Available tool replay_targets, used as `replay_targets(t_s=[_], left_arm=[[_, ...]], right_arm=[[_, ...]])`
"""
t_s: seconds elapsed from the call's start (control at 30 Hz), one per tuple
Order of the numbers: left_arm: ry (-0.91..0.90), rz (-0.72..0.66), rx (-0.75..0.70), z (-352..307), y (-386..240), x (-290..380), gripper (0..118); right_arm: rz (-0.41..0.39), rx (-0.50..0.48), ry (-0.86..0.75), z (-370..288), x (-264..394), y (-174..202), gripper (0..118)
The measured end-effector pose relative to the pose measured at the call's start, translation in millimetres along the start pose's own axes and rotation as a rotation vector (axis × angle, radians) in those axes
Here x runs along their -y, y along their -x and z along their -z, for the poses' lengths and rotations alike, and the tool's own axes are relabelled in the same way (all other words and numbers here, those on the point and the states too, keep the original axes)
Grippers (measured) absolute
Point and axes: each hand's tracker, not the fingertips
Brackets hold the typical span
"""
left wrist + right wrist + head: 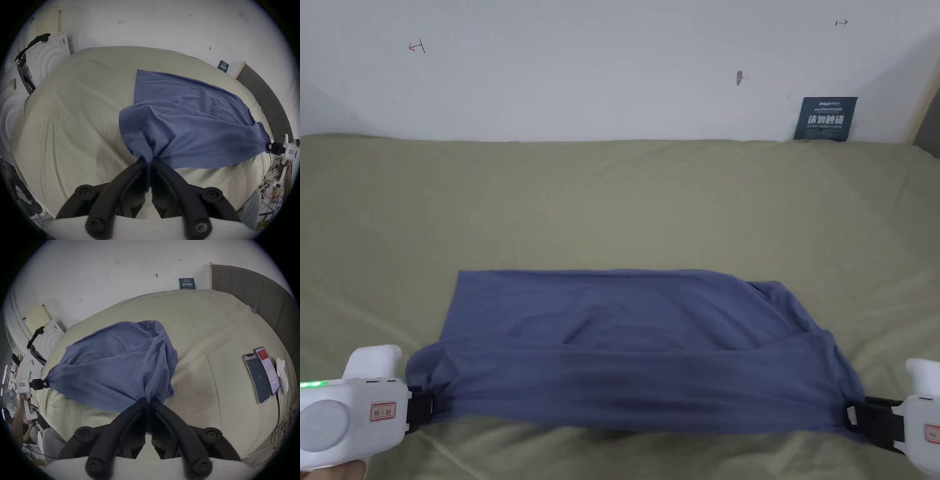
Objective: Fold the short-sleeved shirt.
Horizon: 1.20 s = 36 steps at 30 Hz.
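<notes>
White wall (612, 69) backs a bed (612, 200) covered with a creased olive-beige sheet, and a small dark sign (825, 119) leans where wall and bed meet. On the sheet lies the blue shirt (625, 337), its far part flat with a straight far edge, its near edge lifted clear of the sheet and stretched sideways between the two grippers, sagging slightly in the middle.

At the lower left of the head view the left gripper (425, 406) pinches the shirt's near left corner; in the left gripper view its black jaws meet tip to tip with a bunch of blue cloth gathered between them (148, 160). At the lower right the right gripper (853, 417) pinches the near right corner, and the right gripper view shows its jaws pressed together on the fabric likewise (148, 400). Cloth fans out from both pinch points in tight folds.

To the right on the sheet, well apart from the shirt, two phones (261, 374) lie side by side, touching, with a white cloth (281, 374) just beyond them. A brown headboard (259, 293) stands at the bed's right end. White boxes (48, 56) stand past the left end, with something black draped on top.
</notes>
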Motion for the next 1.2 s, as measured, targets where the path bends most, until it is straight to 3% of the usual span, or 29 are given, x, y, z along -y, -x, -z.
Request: replay_targets(t_s=[0.33,0.57,0.63,0.67,0.7,0.73,0.77,0.9,0.93,0.97,1.0,1.03,1.07,1.1,1.2], left_arm=[[0.014,0.027,0.005,-57.7,4.6,70.1,4],[0.032,0.012,0.014,-64.5,12.8,99.2,4],[0.03,0.006,0.017,-60.3,14.6,101.4,6],[0.027,-0.007,0.022,-58.4,16.9,102.0,23],[0.022,-0.019,0.021,-57.5,18.3,102.3,79],[0.02,-0.032,0.014,-56.0,21.6,103.0,109],[0.014,-0.035,0.008,-57.9,24.5,104.2,114],[-0.101,-0.046,0.011,-84.1,21.4,86.2,106],[-0.136,-0.028,0.004,-89.9,16.1,79.4,99],[-0.182,-0.008,-0.008,-96.9,9.4,73.6,81],[-0.216,0.016,-0.015,-100.8,3.7,69.2,27],[-0.255,0.038,-0.031,-104.1,-2.5,65.1,0],[-0.288,0.063,-0.069,-103.5,-9.8,60.7,0],[-0.323,0.061,-0.085,-103.8,-13.3,58.3,0],[-0.298,0.023,-0.019,-92.8,-15.3,42.5,0]], right_arm=[[0.001,-0.002,0.027,-63.4,74.6,6.6,6],[0.041,-0.014,0.051,-64.5,104.8,-4.9,6],[0.049,-0.014,0.043,-60.8,104.2,-5.3,15],[0.051,-0.012,0.042,-60.6,104.1,-4.4,40],[0.053,-0.003,0.037,-60.7,104.4,-2.6,88],[0.046,0.016,0.038,-61.8,104.5,-0.7,107],[0.042,0.022,0.018,-66.5,102.5,-1.7,111],[0.028,0.034,-0.099,-86.5,82.7,12.8,110],[0.01,0.049,-0.127,-89.1,76.3,19.5,108],[-0.003,0.053,-0.177,-91.3,71.3,26.5,100],[-0.009,0.058,-0.216,-93.4,67.8,32.6,60],[-0.03,0.079,-0.266,-95.3,64.5,37.6,13],[-0.055,0.106,-0.298,-94.3,61.9,44.6,1],[-0.064,0.142,-0.322,-91.2,60.0,49.3,1],[-0.015,0.075,-0.306,-83.6,53.4,54.4,1]])
